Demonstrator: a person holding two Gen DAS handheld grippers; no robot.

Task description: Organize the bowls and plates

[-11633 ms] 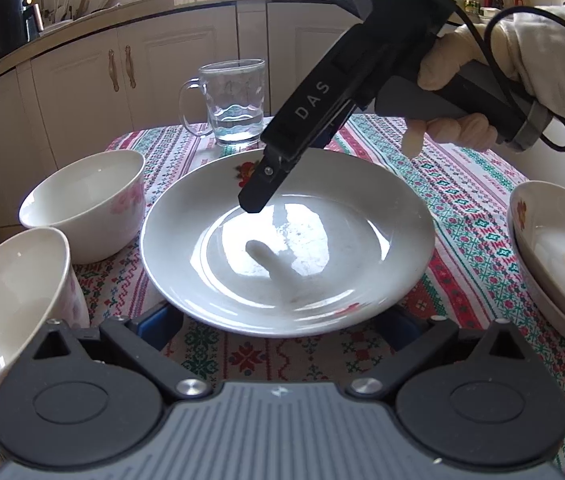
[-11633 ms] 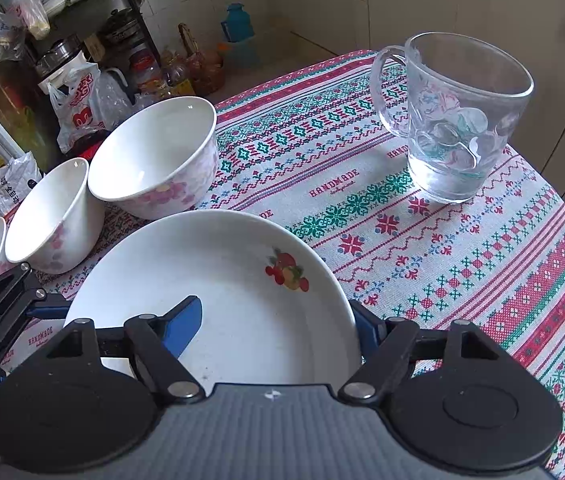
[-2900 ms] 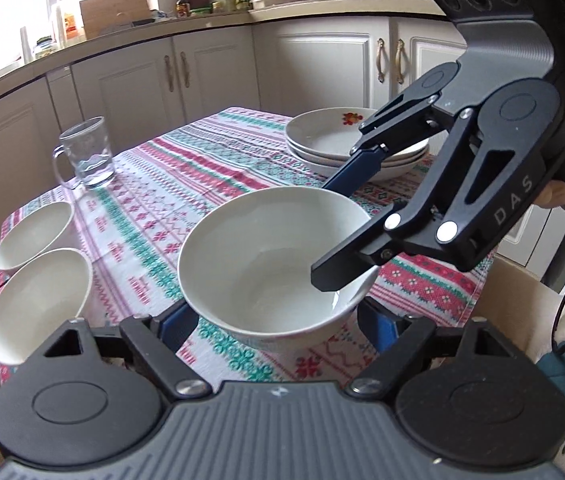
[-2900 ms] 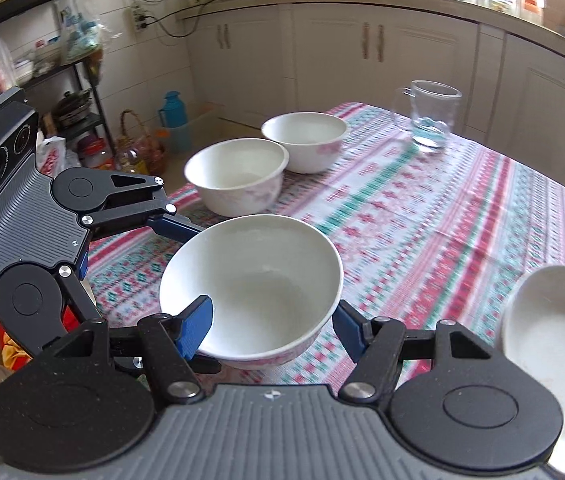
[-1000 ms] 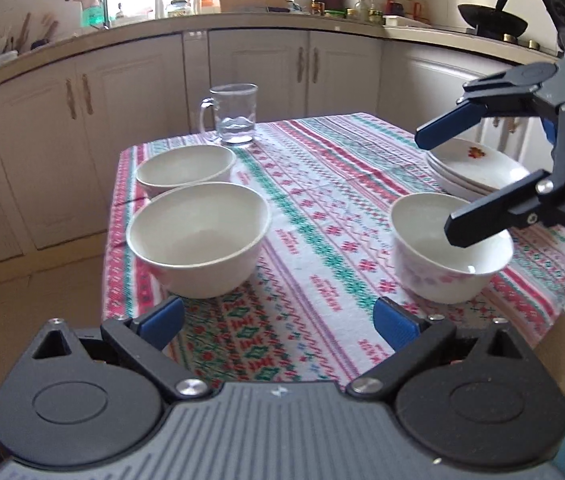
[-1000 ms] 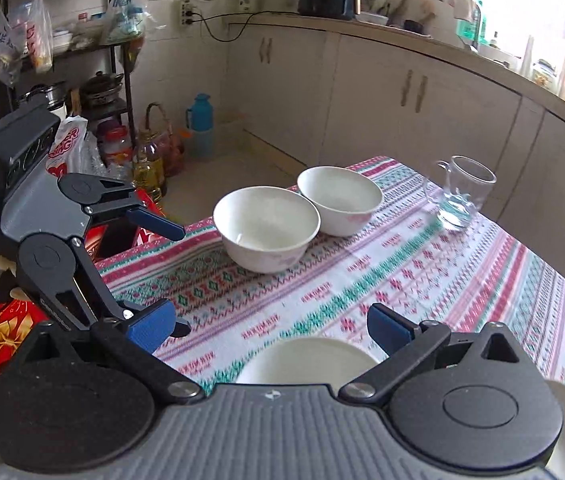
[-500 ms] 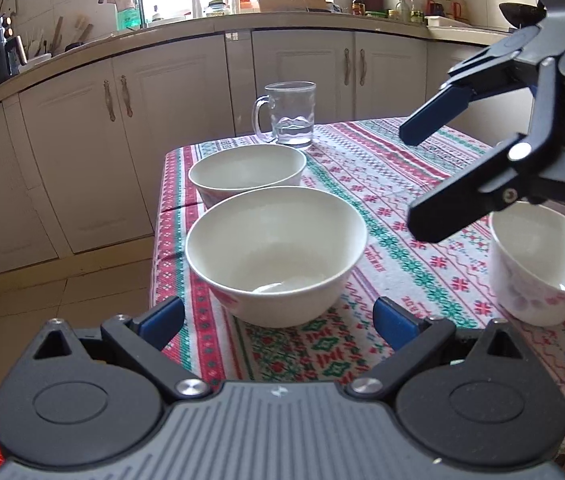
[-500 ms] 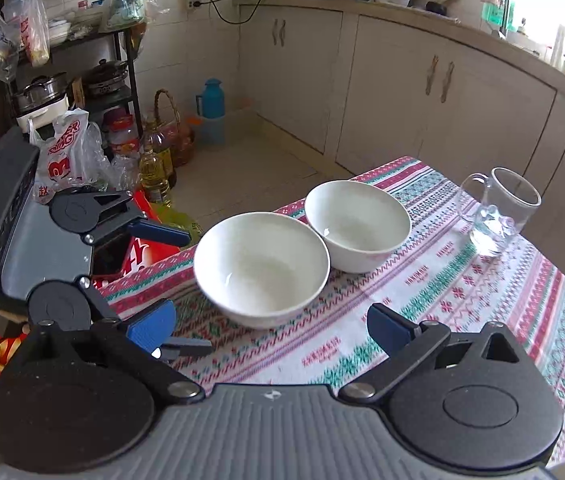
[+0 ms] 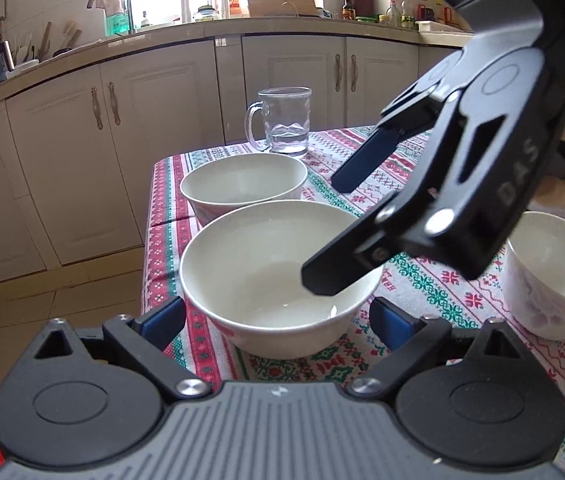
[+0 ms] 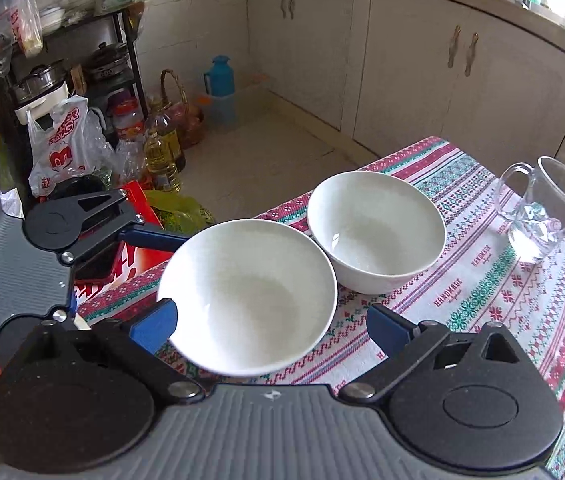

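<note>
We see both tools, left (image 9: 278,316) and right (image 10: 270,324), with jaws apart, just closing, around the near bowl (image 9: 278,276) on the tabletop (image 9: 434,292) (pads not touching); a second bowl (image 9: 242,184) sits behind.

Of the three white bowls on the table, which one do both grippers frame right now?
The near bowl at the table's corner; the second bowl sits behind it toward the glass mug, the third bowl off to the right.
</note>
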